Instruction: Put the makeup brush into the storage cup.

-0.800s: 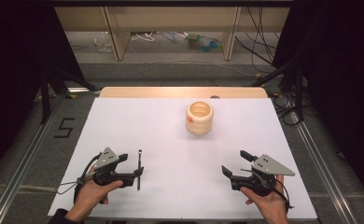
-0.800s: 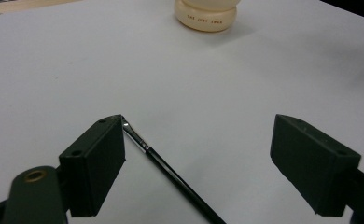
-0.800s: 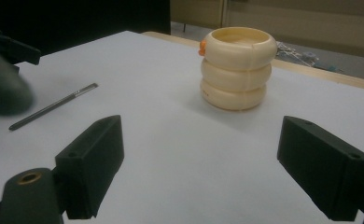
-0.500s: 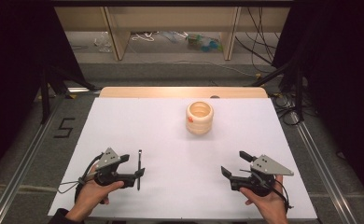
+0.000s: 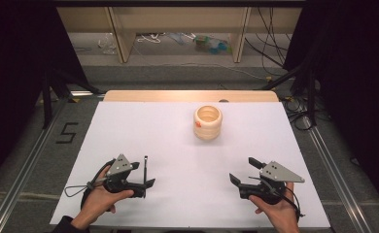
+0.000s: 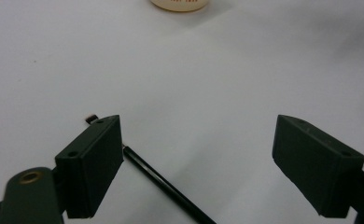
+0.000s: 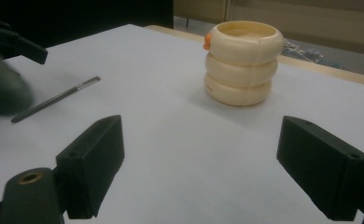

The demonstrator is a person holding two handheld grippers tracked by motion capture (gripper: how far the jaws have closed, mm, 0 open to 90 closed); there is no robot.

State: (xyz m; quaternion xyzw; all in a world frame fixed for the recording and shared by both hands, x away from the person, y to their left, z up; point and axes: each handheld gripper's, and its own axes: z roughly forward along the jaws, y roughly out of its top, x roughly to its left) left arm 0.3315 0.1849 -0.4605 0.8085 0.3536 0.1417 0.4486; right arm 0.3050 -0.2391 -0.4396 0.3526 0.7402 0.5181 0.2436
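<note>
The pen (image 5: 145, 167) lies on the bench (image 5: 178, 141) between the spread jaws of the left hand-held gripper (image 5: 146, 175), unclamped. Next, likely close on it. The right hand-held gripper (image 5: 243, 171) rests with jaws apart; the cup (image 5: 207, 123) stands far.

In the left gripper view the thin black pen (image 6: 164, 184) runs behind the left-hand jaw, which hides its middle, and its lower end is cut off by the bottom edge; whether the jaw touches it cannot be told. The cream ringed holder (image 6: 179, 4) is cropped by the top edge there. In the right gripper view a dark blurred shape (image 7: 3, 88) covers the pen's near end.
</note>
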